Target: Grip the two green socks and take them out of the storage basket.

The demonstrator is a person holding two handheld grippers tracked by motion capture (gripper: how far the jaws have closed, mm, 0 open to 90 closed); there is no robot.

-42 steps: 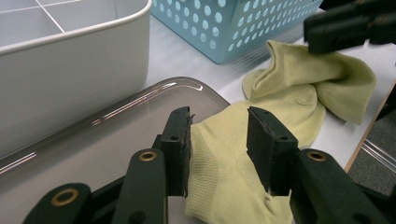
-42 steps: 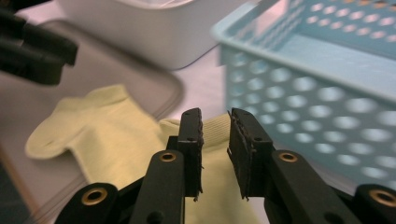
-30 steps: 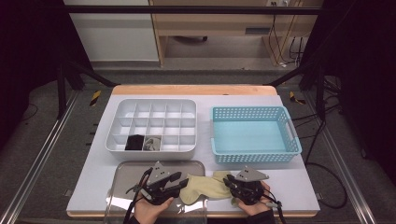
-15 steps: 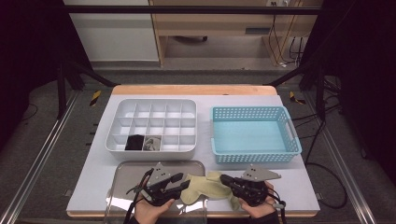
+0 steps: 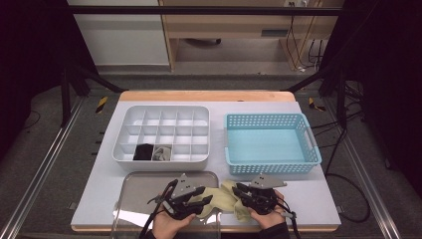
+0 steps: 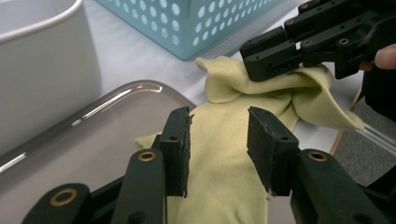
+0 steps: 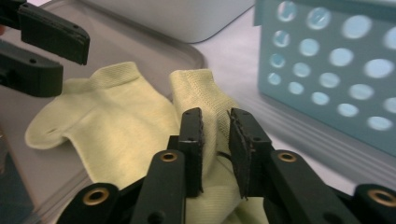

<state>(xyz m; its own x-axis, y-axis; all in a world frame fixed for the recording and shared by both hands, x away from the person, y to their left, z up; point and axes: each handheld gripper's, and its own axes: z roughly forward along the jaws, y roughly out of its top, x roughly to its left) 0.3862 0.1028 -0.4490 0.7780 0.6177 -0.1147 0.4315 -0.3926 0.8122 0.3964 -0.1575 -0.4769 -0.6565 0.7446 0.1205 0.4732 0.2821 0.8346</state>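
Lying limp across the tray's (image 5: pixel 130 185) edge on the worktop (image 5: pixel 107 186), the yellow sock (image 5: pixel 222 198) looks soft; pinch a bunched fold. Left gripper (image 6: pixel 218 136) jaws gape over it; right gripper (image 7: pixel 215 125) jaws, just opening, straddle a ridge loosely.

Pale yellow sock (image 5: pixel 219 200): crumpled, lying half on tray (image 5: pixel 144 185), half on table.

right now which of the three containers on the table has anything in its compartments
The white divided box, left of the blue basket: two front compartments hold a dark item and a grey one.
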